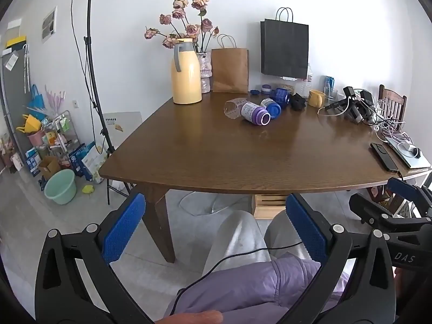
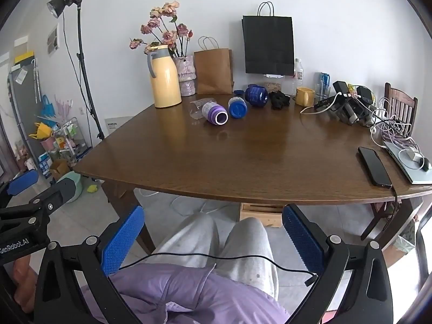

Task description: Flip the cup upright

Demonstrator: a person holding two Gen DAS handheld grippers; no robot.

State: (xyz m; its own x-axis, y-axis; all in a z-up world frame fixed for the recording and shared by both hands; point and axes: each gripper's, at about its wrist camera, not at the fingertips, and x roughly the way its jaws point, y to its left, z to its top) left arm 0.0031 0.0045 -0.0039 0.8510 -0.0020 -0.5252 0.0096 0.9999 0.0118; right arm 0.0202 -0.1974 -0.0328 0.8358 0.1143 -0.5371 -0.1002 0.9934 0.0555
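Observation:
A purple cup [image 1: 255,112] [image 2: 214,113] lies on its side far back on the brown table [image 1: 216,156] [image 2: 243,162], its open mouth facing me. A clear plastic cup [image 1: 233,107] [image 2: 198,107] lies on its side just left of it. A blue cup [image 1: 271,106] [image 2: 237,107] lies on its side just right of it. My left gripper [image 1: 213,229] is open and empty, held below the table's front edge over the person's lap. My right gripper [image 2: 213,232] is open and empty, also low before the table.
A yellow thermos jug [image 1: 186,73] [image 2: 164,77], a flower vase [image 2: 186,75], paper bags [image 1: 230,70], a dark blue jar [image 2: 256,95], a yellow mug [image 1: 316,97] stand at the back. Cables, chargers, a phone [image 2: 374,166] and a laptop [image 2: 407,162] lie at the right.

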